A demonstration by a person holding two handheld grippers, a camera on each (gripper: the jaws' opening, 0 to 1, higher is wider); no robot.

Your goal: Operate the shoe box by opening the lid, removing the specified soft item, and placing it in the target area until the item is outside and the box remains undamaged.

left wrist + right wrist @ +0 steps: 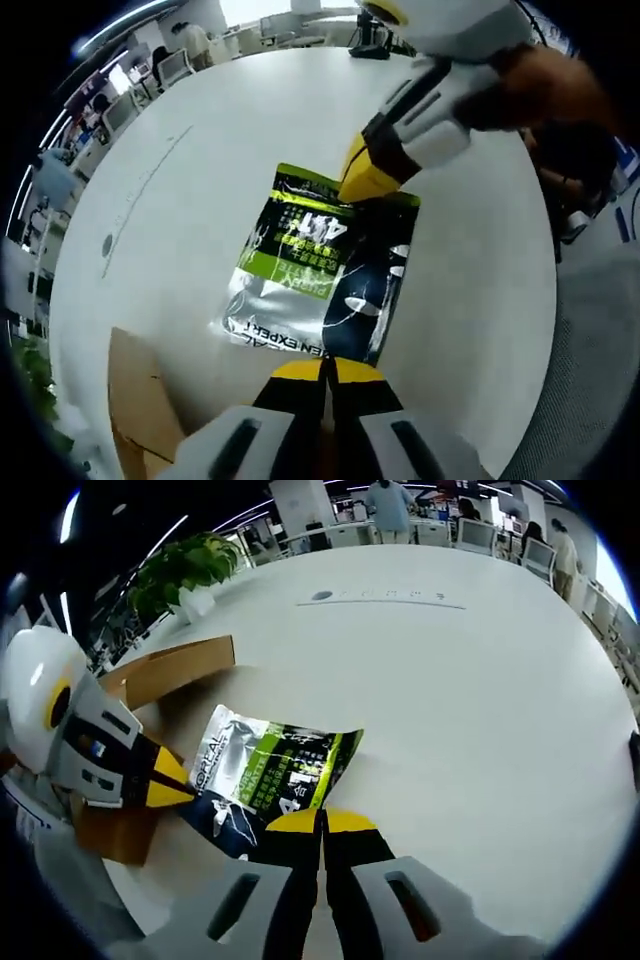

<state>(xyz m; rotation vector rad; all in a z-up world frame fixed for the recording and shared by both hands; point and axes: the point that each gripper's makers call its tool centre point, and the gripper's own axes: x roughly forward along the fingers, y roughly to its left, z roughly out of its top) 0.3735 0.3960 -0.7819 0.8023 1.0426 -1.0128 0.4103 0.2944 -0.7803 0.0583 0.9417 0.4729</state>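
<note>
Green-and-silver pouch [320,270] flat on table [200,180], both grippers' jaws pinched on opposite edges (contact partly hidden).

Pouch [318,270] flat on table [200,180], out of the box [165,670] beside it, left gripper [325,372] and right gripper [322,825] at opposite ends (jaws together), plant [185,570] behind the box.

Your white round bench [200,180] carries a green-and-silver pouch [315,265] at frame centre and a cardboard box [140,405] lower left.
</note>
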